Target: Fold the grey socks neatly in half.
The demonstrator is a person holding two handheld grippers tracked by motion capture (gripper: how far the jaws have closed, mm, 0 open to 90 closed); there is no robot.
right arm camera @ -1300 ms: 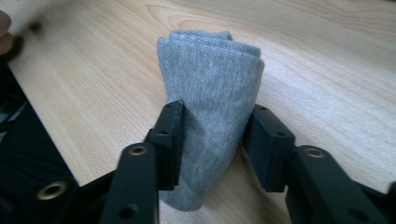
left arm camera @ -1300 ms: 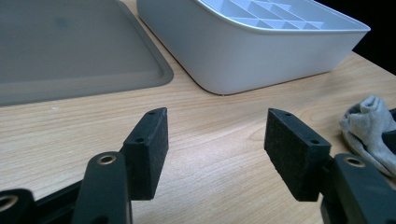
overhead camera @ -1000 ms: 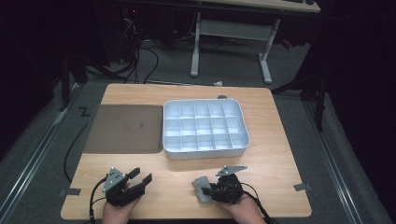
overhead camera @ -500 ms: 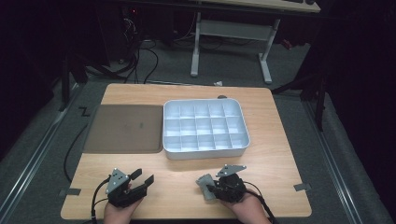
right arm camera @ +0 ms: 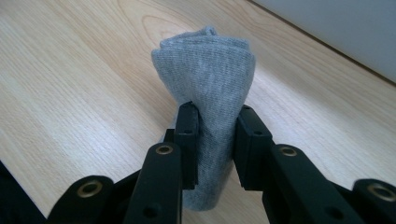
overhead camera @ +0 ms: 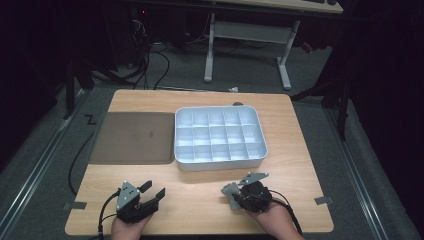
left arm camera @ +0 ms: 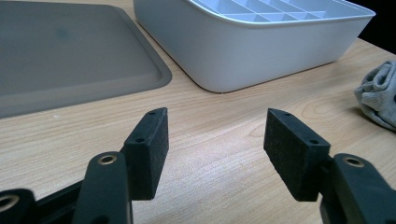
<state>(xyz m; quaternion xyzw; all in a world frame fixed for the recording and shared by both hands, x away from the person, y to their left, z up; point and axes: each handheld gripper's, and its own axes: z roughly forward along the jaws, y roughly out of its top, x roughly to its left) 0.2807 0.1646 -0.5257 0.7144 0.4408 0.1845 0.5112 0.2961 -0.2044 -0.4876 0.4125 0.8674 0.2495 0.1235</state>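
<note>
Your right gripper [right arm camera: 214, 140] pinches a folded grey cloth [right arm camera: 210, 79] over the near edge of the wooden table [overhead camera: 300, 165]; your left gripper [left arm camera: 212, 140] rests wide apart, holding nothing. You seem to be at the carrying step: next, lift the cloth toward the white divided tray [overhead camera: 220, 136]. A grey mat [overhead camera: 132, 137] lies beside it; the room behind is dark.
</note>
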